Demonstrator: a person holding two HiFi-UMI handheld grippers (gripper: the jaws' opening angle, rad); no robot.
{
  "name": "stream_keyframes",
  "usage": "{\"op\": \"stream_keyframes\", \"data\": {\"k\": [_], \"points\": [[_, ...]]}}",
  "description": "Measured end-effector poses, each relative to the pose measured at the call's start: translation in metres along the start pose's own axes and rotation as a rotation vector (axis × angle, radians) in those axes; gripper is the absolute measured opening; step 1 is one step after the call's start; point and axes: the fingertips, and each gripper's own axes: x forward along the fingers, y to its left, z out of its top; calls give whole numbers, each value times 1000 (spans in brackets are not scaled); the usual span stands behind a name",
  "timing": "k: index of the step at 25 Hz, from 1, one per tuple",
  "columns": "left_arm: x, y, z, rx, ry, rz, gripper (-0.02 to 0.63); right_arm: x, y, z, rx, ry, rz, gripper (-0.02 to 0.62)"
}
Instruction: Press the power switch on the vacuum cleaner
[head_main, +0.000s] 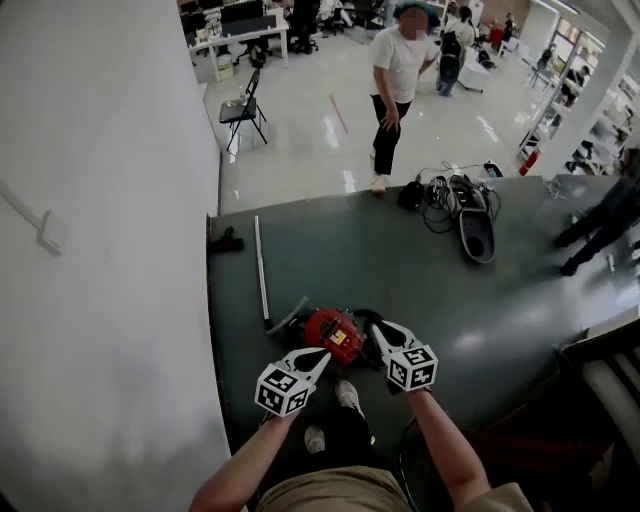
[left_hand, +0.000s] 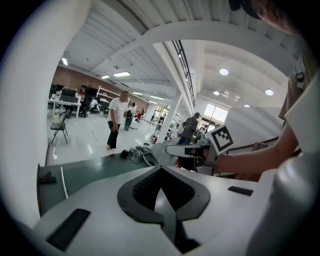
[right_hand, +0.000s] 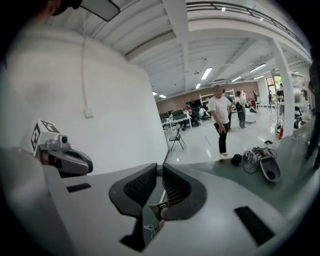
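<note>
Red vacuum (head_main: 335, 335) sits on green floor (head_main: 420, 280) close to white wall (head_main: 100, 250), right below both grippers in head view. L gripper (head_main: 322, 354): jaws pressed together, nothing btwn them. R gripper (head_main: 378, 330): jaws barely parted, thin slit, empty. Both gripper views look out across the room toward a standing person (head_main: 398, 90), not at vacuum.

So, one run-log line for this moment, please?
left hand-held gripper: shut, empty | right hand-held gripper: slightly open, empty | vacuum: on floor
</note>
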Motion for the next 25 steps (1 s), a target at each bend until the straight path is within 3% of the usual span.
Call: {"op": "stream_keyframes", "data": {"k": [4,12,14,20,25], "points": [[-45,-36,48,96,-90,-9,6,-69,39,67,-65,-83,33,60],[-108,-95,85,238,-187,-18,6,-180,79,121,-153,-201,49,74],[-112,-101,89,265,-200,-10,6,-199,75,131,-181,-212,46,75],[-112,-85,84,249,-219,25,6,-236,37,133,-232,-270,-25,94],[-113,-54,73,207,-203,98,6,-250,-15,110,-270,-303,-159,109]]}}
